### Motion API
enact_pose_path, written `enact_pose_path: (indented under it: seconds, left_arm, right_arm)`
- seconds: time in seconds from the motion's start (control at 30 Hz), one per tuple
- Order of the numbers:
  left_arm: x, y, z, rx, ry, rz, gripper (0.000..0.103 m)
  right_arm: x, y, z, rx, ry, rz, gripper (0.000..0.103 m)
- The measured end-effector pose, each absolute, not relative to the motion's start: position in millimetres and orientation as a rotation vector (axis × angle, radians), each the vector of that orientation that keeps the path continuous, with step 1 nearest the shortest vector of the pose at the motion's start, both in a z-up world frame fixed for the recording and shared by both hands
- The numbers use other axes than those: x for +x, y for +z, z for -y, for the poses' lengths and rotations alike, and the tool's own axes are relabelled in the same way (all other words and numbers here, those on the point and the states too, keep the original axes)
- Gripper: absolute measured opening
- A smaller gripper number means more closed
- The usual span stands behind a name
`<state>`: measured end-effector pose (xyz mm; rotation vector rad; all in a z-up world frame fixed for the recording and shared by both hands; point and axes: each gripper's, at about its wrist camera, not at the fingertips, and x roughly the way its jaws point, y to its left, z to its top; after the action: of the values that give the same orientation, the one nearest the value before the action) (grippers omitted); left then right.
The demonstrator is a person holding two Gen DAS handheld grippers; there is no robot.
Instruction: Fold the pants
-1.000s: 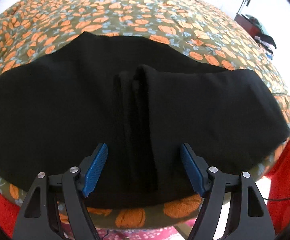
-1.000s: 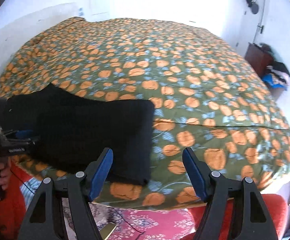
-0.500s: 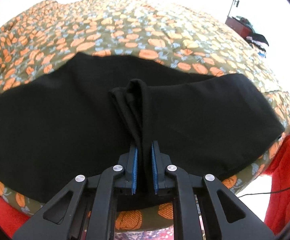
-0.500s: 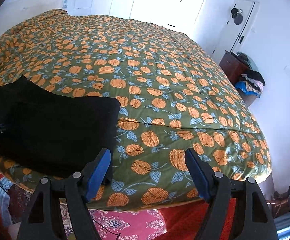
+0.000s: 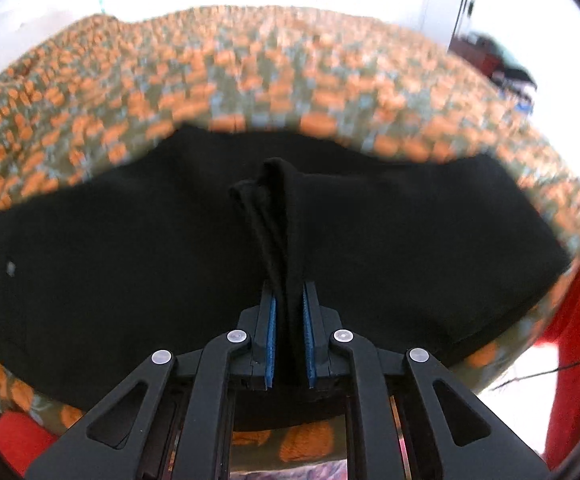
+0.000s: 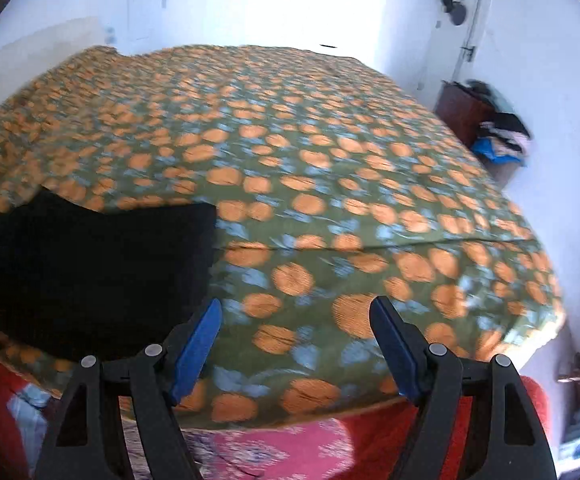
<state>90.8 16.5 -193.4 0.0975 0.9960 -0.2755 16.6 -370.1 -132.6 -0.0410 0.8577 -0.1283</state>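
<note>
From the left wrist view, we see the left claw (image 5: pixel 289 322) pinched tight on a raised ridge of the black pants (image 5: pixel 130 280), which lie spread across the near edge of the bed (image 5: pixel 250 92), reaching out to both sides of the claw. The gathered cloth runs straight ahead from between the blue pads (image 5: pixel 271 320). To do this step well, we judge that the lift should be slow and even, keeping the whole ridge between the pads so no layer slips out, and carrying it across without dragging the lower cloth into wrinkles. A second ago this claw stood wide open on either side of the ridge; now it has closed on it and the ridge stands taller and narrower.

From the right wrist view, the right claw (image 6: pixel 296 346) is wide open and holds nothing; only the flowered bed cover lies ahead of it. The pants (image 6: pixel 90 272) sit to its left, their end edge just beyond the left finger. We think it should take that free end next. Compared with a second ago, its opening is much the same, though the left gripper seen then at the left edge is no longer clear.
</note>
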Motion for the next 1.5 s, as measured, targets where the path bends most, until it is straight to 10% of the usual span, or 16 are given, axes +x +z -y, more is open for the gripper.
enact_pose_path:
  seconds: [0.8,1.1,1.27,1.5]
  left_arm:
    - [91.0,-199.7,-17.9,0.101,-0.277,-1.004,0.010]
    - [91.8,-202.6,-17.2,0.101,-0.275,-1.012,0.010]
    - [91.2,-203.5,-17.1,0.101,-0.277,-1.013,0.011]
    - [94.9,-206.6,-18.9,0.077,-0.278,-1.026,0.011]
  right_arm:
    - [45.8,-147.2,320.9,-0.224,-0.025,-0.896,0.076]
    - [83.4,-120.3,347.0,0.319,0.377,-0.837,0.078]
    - [100.8,-208.5,321.5,0.231,0.394,-1.159,0.071]
    - [100.8,-145.0,339.3,0.290,0.438,-0.916,0.079]
